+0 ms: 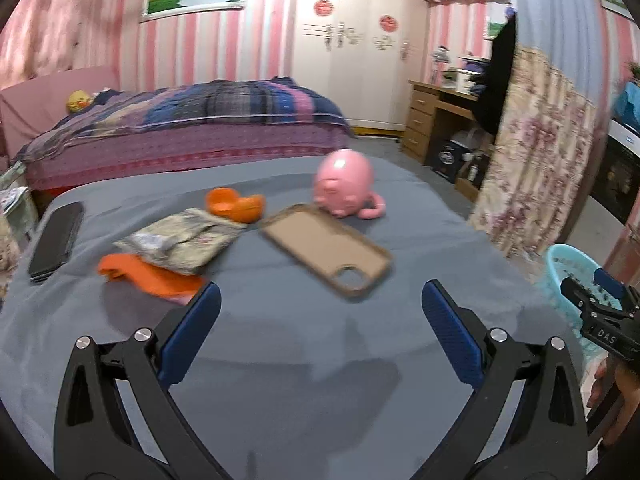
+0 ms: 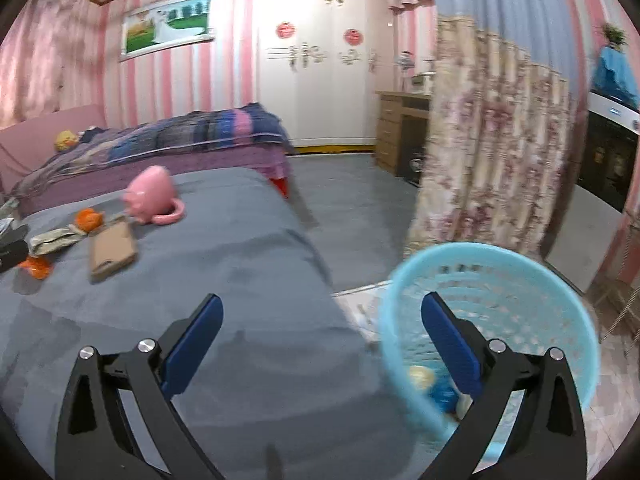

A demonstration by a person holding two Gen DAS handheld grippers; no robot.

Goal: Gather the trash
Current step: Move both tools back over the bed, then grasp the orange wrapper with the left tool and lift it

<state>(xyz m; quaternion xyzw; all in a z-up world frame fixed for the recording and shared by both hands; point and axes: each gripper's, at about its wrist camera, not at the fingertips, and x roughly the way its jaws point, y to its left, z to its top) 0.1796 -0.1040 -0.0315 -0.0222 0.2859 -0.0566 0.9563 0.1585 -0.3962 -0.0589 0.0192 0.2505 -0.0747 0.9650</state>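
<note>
On the grey table [image 1: 280, 340] lie orange peel pieces [image 1: 234, 204], a crumpled patterned wrapper [image 1: 180, 240] and a flat orange scrap [image 1: 152, 276]. My left gripper [image 1: 320, 304] is open and empty, just short of them. My right gripper [image 2: 320, 316] is open and empty, above the table's right edge, with one finger over the light blue basket [image 2: 560, 280]. The basket stands on the floor and holds a few small items [image 2: 434, 388]. The right gripper also shows in the left wrist view [image 1: 600, 304], over the basket [image 1: 560, 268].
A tan phone case [image 1: 328, 252], a pink pig-shaped mug [image 1: 346, 188] and a black phone [image 1: 56, 240] also lie on the table. A bed [image 1: 180, 128] is behind, a floral curtain [image 1: 536, 160] and wooden desk [image 1: 432, 120] to the right.
</note>
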